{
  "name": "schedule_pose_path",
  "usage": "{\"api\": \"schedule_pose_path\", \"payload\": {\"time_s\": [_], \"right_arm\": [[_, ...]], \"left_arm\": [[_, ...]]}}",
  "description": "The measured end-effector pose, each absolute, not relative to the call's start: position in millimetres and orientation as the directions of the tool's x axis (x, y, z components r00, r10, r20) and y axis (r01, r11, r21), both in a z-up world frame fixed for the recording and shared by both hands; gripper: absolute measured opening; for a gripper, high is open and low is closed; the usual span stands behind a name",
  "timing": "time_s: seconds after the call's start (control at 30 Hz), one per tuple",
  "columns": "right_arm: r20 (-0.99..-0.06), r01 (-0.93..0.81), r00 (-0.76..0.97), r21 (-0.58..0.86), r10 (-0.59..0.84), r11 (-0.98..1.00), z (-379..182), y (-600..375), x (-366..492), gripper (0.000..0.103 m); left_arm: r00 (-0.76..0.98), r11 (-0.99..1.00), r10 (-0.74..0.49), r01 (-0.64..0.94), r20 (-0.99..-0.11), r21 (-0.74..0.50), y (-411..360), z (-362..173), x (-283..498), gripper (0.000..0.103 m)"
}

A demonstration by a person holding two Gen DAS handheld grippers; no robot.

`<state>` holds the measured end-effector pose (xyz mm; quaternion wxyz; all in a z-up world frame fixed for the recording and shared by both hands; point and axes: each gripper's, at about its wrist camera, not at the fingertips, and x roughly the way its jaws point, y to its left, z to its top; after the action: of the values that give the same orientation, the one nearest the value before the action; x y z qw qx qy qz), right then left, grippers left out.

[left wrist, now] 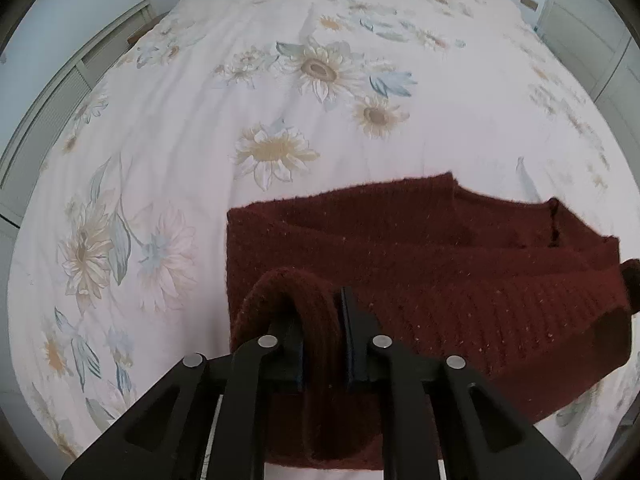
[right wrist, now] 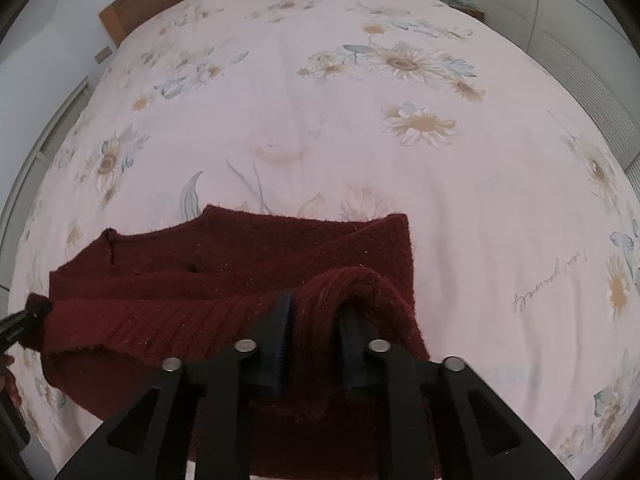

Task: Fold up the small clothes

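Jaws of left gripper (left wrist: 322,322) and right gripper (right wrist: 313,330) each pinching a bunched ribbed edge of the dark red sweater (left wrist: 420,264), knit filling the gap between the pads. Sweater lying partly folded on the floral bedspread (left wrist: 248,92), near edge lifting.

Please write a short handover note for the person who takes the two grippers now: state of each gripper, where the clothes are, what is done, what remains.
Left gripper: a ribbed fold of the sweater sits between its fingers, at the sweater's left end.
Right gripper: the same, at the right end.
Sweater: dark red knit, on the flowered bedspread, near edge brought over the far part.
Done: one fold seems laid.
Left: let go, smooth it, probably fold once more. No other clothes are in view.
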<state>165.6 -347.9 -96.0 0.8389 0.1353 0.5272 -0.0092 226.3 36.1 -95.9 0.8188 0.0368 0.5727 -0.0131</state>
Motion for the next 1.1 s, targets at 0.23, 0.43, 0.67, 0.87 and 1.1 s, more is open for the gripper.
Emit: {"api": "schedule_pose_path", "payload": {"time_s": [0.23, 0.43, 0.67, 0.87, 1.1], "right_arm": [[-0.845, 0.116, 0.523, 0.198, 0.109, 0.973, -64.1, -343.6, 150.2, 0.081], [-0.804, 0.016, 0.579, 0.175, 0.134, 0.984, -49.9, -311.3, 131.4, 0.096], [-0.797, -0.098, 0.592, 0.076, 0.120, 0.992, -71.6, -254.2, 107.9, 0.103], [-0.817, -0.102, 0.565, 0.073, 0.118, 0.992, -113.5, -233.8, 91.3, 0.103], [-0.838, -0.071, 0.542, 0.035, 0.068, 0.997, -151.6, -243.2, 86.6, 0.103]], "left_arm": [[0.412, 0.995, -0.011, 0.090, -0.911, 0.029, 25.7, -72.2, 217.2, 0.079], [0.497, 0.985, -0.105, 0.168, -0.861, -0.023, 0.9, -42.7, 197.4, 0.102], [0.532, 0.960, -0.138, 0.281, -0.835, 0.020, -36.8, -58.3, 168.5, 0.102], [0.524, 0.951, -0.171, 0.308, -0.835, -0.001, -45.5, -97.9, 150.3, 0.102], [0.467, 0.958, -0.123, 0.285, -0.876, 0.018, -37.9, -141.2, 142.8, 0.102]]}}
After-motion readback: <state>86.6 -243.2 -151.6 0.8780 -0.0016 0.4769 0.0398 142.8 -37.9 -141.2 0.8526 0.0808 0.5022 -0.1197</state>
